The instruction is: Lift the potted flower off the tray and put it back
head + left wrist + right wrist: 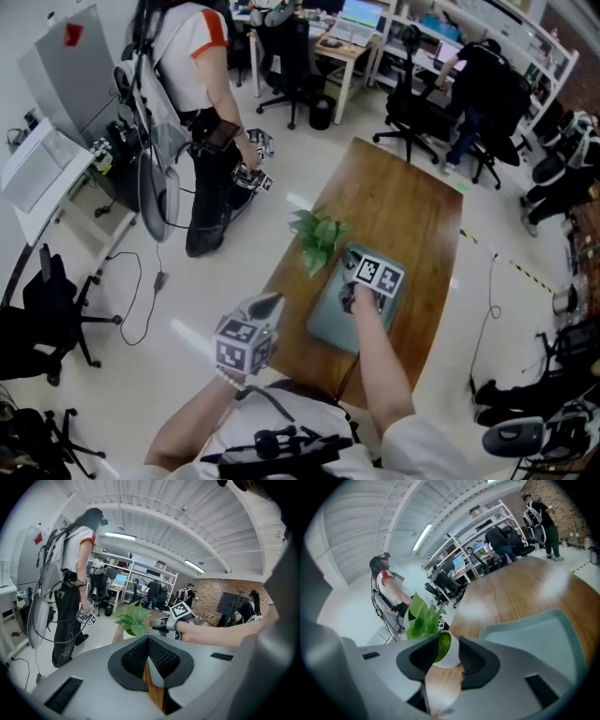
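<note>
On the wooden table [412,211], just beside the teal tray [534,634], the potted flower [317,240] stands between the spread jaws of the right gripper [449,648], the left gripper [148,641] hangs closed and empty, so only the return looks left.

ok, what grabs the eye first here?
The leafy potted flower on the wooden table, at the far corner of the grey-green tray, its white pot between the jaws of the open right tool. A standing person in white and orange fills the floor left of the table.
</note>
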